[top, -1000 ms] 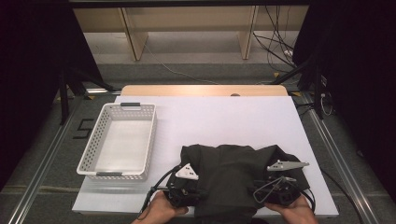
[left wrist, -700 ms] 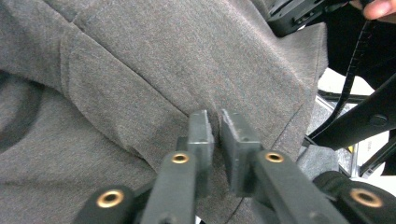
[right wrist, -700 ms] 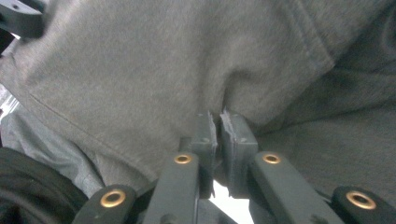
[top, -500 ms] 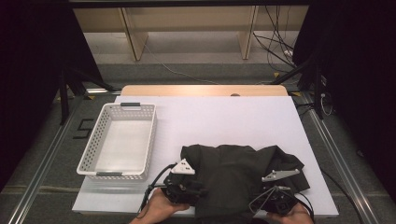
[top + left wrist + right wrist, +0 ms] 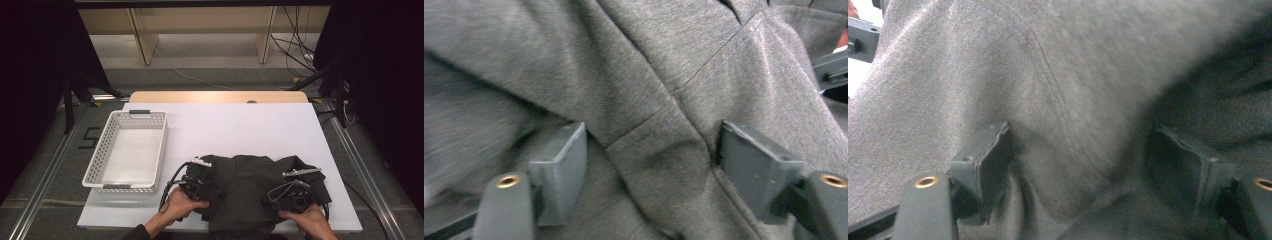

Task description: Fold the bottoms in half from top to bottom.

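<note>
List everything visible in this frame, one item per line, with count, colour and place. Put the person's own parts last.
garment: one, dark grey, crumpled at the near edge of the table, right of the basket.
basket: one, white, perforated, on the table's left side, nothing in it.
table: one, white top with a pale wooden strip along its far edge.
cables: several, dark and light, on the floor beyond the table.
left gripper: one, black, jaws apart with garment fabric between them.
right gripper: one, black, jaws apart, pressed into the garment.
hands: two, at the near edge, each holding a gripper.
</note>
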`<state>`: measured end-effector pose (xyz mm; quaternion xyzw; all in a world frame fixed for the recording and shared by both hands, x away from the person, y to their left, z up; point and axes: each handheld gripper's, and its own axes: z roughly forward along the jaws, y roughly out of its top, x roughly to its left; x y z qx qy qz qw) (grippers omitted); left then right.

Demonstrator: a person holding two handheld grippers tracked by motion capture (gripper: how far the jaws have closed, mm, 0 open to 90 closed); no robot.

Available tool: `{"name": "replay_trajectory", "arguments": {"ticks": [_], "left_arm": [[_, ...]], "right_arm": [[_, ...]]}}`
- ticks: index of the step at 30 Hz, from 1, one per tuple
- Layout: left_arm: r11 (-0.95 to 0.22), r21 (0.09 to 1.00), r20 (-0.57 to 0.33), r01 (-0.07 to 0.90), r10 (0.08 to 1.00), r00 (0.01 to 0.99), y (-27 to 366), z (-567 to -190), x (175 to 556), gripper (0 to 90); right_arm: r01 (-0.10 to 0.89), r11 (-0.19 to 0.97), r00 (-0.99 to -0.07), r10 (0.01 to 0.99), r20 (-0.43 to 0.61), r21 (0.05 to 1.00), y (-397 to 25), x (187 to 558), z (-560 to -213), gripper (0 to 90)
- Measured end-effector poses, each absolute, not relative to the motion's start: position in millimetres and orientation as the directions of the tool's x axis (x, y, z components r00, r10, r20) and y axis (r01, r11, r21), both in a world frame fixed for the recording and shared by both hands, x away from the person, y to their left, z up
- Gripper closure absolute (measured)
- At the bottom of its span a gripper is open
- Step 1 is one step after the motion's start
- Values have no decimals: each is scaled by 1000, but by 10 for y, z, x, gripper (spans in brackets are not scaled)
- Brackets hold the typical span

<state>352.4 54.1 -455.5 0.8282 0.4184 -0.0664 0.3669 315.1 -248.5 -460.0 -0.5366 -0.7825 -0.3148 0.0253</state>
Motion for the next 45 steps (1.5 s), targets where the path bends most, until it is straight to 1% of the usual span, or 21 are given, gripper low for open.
{"name": "replay_trajectory", "arguments": {"ticks": [2, 3, 4, 6, 8, 10, 11, 13, 19, 24, 25, 27, 30, 32, 33, 36, 37, 38, 40, 43, 45], "left_arm": [[-385, 563, -419, 731, 629, 655, 532, -4534, 3515, 472], [-387, 568, -415, 726, 627, 659, 529, -4523, 3513, 545], [-388, 571, -409, 723, 629, 661, 530, -4516, 3514, 586], [-384, 577, -406, 721, 631, 661, 549, -4515, 3523, 701], [-372, 580, -415, 725, 630, 656, 568, -4510, 3529, 752], [-364, 588, -421, 722, 625, 658, 582, -4487, 3521, 810], [-365, 593, -419, 718, 622, 662, 578, -4473, 3514, 823], [-361, 602, -417, 712, 618, 666, 570, -4450, 3505, 837], [-307, 654, -436, 691, 594, 676, 560, -4261, 3564, 847], [-265, 702, -425, 661, 589, 687, 427, -4108, 3706, 846], [-257, 710, -420, 656, 594, 686, 399, -4118, 3746, 845], [-255, 731, -378, 634, 622, 686, 345, -4194, 3829, 844], [-269, 714, -368, 647, 641, 674, 303, -4398, 3931, 844], [-276, 704, -366, 654, 648, 668, 297, -4508, 3930, 843], [-286, 701, -359, 653, 650, 670, 298, -4535, 3922, 840], [-294, 698, -347, 653, 658, 668, 321, -4507, 3890, 826], [-298, 703, -338, 646, 659, 672, 337, -4473, 3870, 816], [-307, 707, -323, 637, 661, 677, 354, -4435, 3840, 804], [-317, 718, -297, 619, 666, 684, 395, -4361, 3770, 789], [-314, 730, -298, 607, 653, 696, 426, -4242, 3664, 701], [-323, 745, -286, 584, 637, 716, 407, -4167, 3574, 675]], "right_arm": [[863, 211, -413, 818, 400, 459, -2475, 3157, -4598, 343], [862, 205, -413, 815, 407, 464, -2466, 3162, -4602, 428], [862, 206, -412, 817, 404, 462, -2451, 3168, -4604, 465], [860, 218, -414, 826, 383, 461, -2408, 3191, -4618, 570], [859, 228, -417, 832, 367, 459, -2382, 3211, -4619, 612], [849, 218, -414, 840, 350, 481, -2398, 3193, -4587, 737], [847, 210, -411, 841, 351, 489, -2408, 3186, -4566, 773], [833, 210, -418, 845, 334, 511, -2413, 3177, -4530, 808], [783, 185, -432, 849, 306, 593, -2520, 3196, -4255, 820], [744, 185, -424, 874, 239, 643, -2608, 3400, -3994, 820], [743, 177, -415, 879, 236, 646, -2629, 3472, -3981, 819], [738, 184, -415, 882, 223, 649, -2657, 3620, -4007, 817], [753, 197, -410, 887, 214, 628, -2653, 3784, -4135, 813], [768, 196, -400, 890, 218, 610, -2649, 3819, -4228, 797], [773, 197, -396, 892, 215, 603, -2645, 3810, -4258, 769], [769, 191, -382, 902, 199, 610, -2661, 3713, -4240, 607], [764, 188, -382, 903, 197, 617, -2684, 3658, -4206, 569], [757, 183, -379, 905, 194, 627, -2713, 3591, -4164, 556], [748, 175, -386, 900, 205, 640, -2772, 3448, -4084, 563], [745, 165, -399, 887, 233, 647, -2818, 3270, -4027, 581], [752, 176, -412, 878, 244, 635, -2795, 3201, -4044, 603]]}}
